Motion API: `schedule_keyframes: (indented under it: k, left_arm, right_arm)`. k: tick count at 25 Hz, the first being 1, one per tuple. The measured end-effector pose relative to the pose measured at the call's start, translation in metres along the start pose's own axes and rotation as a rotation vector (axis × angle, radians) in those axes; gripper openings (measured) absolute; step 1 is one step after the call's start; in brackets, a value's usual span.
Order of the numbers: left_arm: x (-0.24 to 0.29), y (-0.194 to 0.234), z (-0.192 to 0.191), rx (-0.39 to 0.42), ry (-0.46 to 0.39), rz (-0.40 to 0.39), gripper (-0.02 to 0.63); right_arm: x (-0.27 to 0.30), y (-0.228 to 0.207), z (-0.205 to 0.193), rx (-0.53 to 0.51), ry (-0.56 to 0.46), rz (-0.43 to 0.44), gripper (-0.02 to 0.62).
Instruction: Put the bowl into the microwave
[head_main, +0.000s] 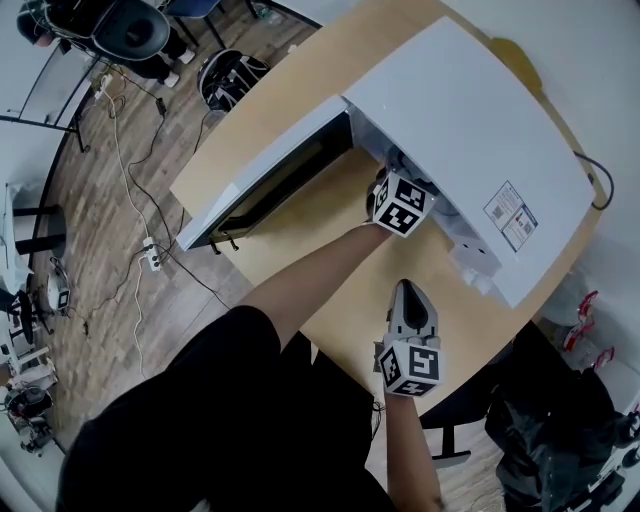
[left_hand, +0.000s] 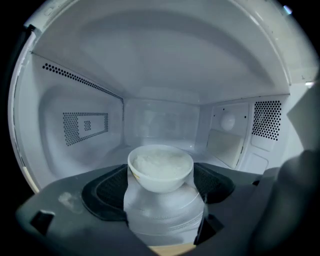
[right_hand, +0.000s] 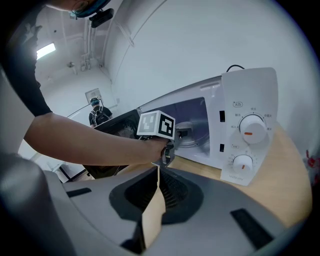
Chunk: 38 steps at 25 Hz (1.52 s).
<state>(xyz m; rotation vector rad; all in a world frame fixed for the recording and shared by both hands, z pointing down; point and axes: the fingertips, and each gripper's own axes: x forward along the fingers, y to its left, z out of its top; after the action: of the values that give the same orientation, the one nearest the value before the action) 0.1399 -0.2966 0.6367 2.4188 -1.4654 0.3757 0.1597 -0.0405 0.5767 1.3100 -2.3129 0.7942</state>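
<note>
Seemingly white bowl (left_hand: 160, 170), white microwave (head_main: 470, 130)

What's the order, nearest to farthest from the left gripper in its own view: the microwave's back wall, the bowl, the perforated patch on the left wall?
1. bowl: centre, clamped between the jaws of the left gripper.
2. perforated patch: on the left, partway into the cavity.
3. back wall: straight ahead, behind the bowl.

White bowl (left_hand: 160, 167), filled, upright inside the open microwave (left_hand: 165, 75).
</note>
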Motion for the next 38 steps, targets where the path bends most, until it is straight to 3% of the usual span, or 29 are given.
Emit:
schedule_keyframes:
  k: [7,11,15,20,23,26,29,32,34,35,37,38]
  left_arm:
    - [-0.036,-0.002,0.004,-0.007,-0.027,-0.04,0.382]
    - [-0.091,-0.008,0.005,-0.034,-0.059,-0.084,0.382]
    - [-0.17,-0.014,0.003,-0.171,-0.085,-0.14,0.382]
    - [-0.278,0.001,-0.008,-0.369,-0.057,-0.159,0.382]
    - [-0.333,-0.005,-0.008,-0.402,-0.057,-0.233,0.38]
    - [-0.383,-0.012,0.006,-0.432,-0.11,-0.302,0.38]
    - [-0.427,-0.021,0.021,-0.471,-0.183,-0.382,0.379]
    - [-0.464,-0.034,0.031,-0.458,-0.213,-0.412,0.373]
    - [-0.49,-0.049,0.04,-0.414,-0.243,-0.414,0.332]
    - [-0.502,-0.057,0.045,-0.382,-0.257,-0.406,0.265]
    - [-0.527,-0.078,0.05,-0.309,-0.269,-0.375,0.037]
    - [-0.54,-0.091,0.051,-0.275,-0.269,-0.365,0.026]
  right_arm:
    - [-0.016,0.005,0.01,-0.001,-0.041,-0.048,0.067]
    - [-0.036,0.012,0.011,0.005,-0.077,-0.085,0.067]
    - [-0.076,0.023,0.009,0.015,-0.116,-0.174,0.067]
    - [-0.118,0.061,-0.01,0.07,-0.139,-0.252,0.067]
    - [-0.133,0.085,-0.017,0.107,-0.169,-0.286,0.067]
    - [-0.149,0.109,-0.013,0.129,-0.218,-0.294,0.067]
    - [-0.167,0.128,0.0,0.108,-0.274,-0.287,0.067]
    - [-0.186,0.145,0.007,0.074,-0.313,-0.28,0.067]
    - [-0.199,0.157,0.005,0.072,-0.335,-0.271,0.067]
    - [-0.207,0.163,0.002,0.072,-0.348,-0.263,0.067]
    - [-0.226,0.178,-0.007,0.065,-0.364,-0.254,0.067]
    - [-0.237,0.187,-0.013,0.059,-0.369,-0.252,0.067]
